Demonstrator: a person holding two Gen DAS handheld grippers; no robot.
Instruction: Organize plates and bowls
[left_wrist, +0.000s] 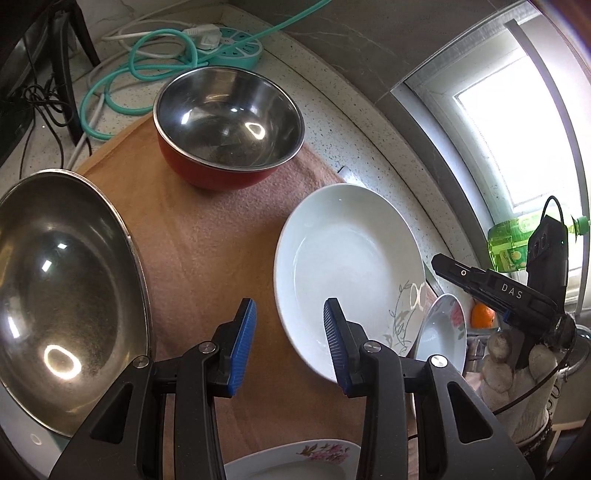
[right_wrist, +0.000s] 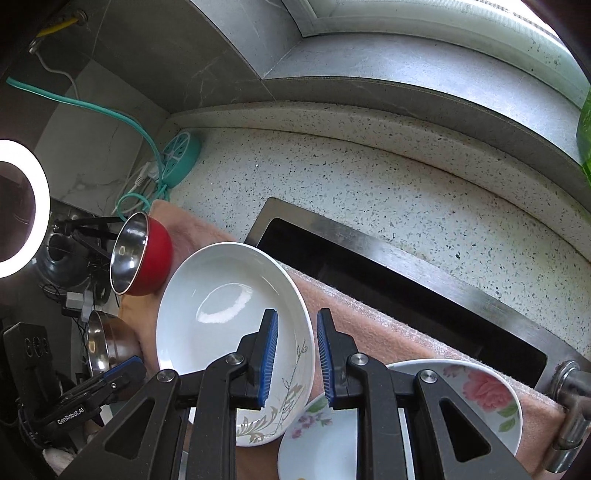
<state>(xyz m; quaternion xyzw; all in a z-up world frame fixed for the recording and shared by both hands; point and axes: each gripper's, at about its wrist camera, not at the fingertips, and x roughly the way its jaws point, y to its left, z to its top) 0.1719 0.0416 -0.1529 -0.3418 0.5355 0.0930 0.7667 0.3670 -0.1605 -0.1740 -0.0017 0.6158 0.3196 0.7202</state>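
A white deep plate (left_wrist: 347, 266) with a grey leaf print lies on the pink cloth (left_wrist: 207, 236). My left gripper (left_wrist: 290, 321) is open and empty, hovering over the cloth just left of that plate. My right gripper (right_wrist: 297, 339) is open, its two fingers on either side of the plate's (right_wrist: 229, 321) right rim without closing on it. A red bowl (left_wrist: 229, 125) with a steel inside stands at the far end of the cloth; it also shows in the right wrist view (right_wrist: 142, 254). A large steel bowl (left_wrist: 62, 299) sits at the left. Flowered plates (right_wrist: 480, 395) (right_wrist: 321, 439) lie near the right gripper.
A sink opening (right_wrist: 388, 291) runs along the cloth's far side. A teal power strip (left_wrist: 236, 44) with cables and a teal hose (left_wrist: 122, 81) lie at the back of the speckled counter (right_wrist: 369, 192). A green bottle (left_wrist: 513, 243) and an orange (left_wrist: 482, 315) are by the window.
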